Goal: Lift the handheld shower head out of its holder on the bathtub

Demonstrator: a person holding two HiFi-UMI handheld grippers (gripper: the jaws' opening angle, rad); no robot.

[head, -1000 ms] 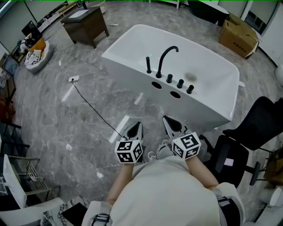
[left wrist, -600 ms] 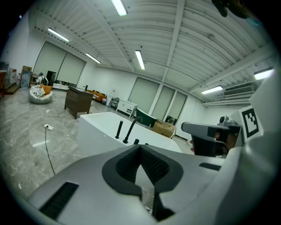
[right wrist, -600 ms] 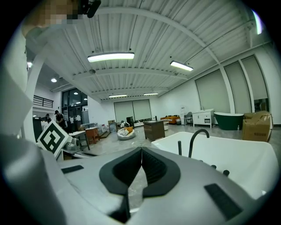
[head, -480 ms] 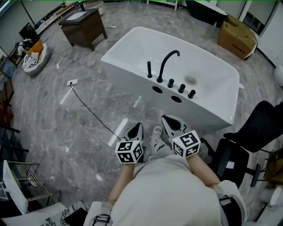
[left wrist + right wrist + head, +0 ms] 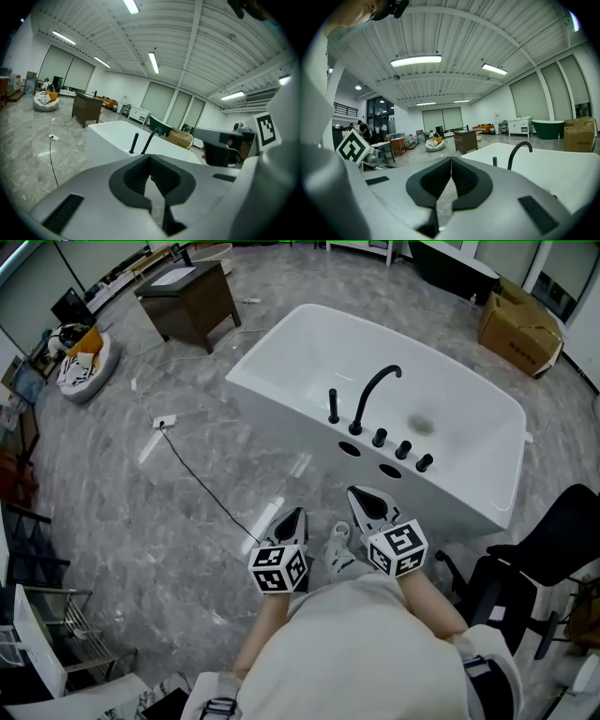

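A white bathtub point(image 5: 309, 343) stands on the grey marble floor ahead of me. On its near rim the black handheld shower head point(image 5: 333, 406) stands upright in its holder, just left of the curved black faucet point(image 5: 373, 395) and a row of black knobs point(image 5: 402, 449). My left gripper point(image 5: 293, 518) and right gripper point(image 5: 362, 496) hover side by side above the floor, short of the tub, both shut and holding nothing. The left gripper view shows shut pads point(image 5: 150, 159) with the shower head point(image 5: 134, 143) beyond. In the right gripper view the shower head point(image 5: 495, 161) sits left of the faucet point(image 5: 518, 152).
A black cable point(image 5: 202, 479) runs across the floor from a power strip point(image 5: 164, 422) toward my feet. A black office chair point(image 5: 539, 559) stands right of the tub. A brown desk point(image 5: 187, 296), a cardboard box point(image 5: 520, 324) and a wire rack point(image 5: 56, 634) stand further off.
The tub has drawn closer to both grippers and sits lower in the head view. Both grippers have advanced toward it together, still shut.
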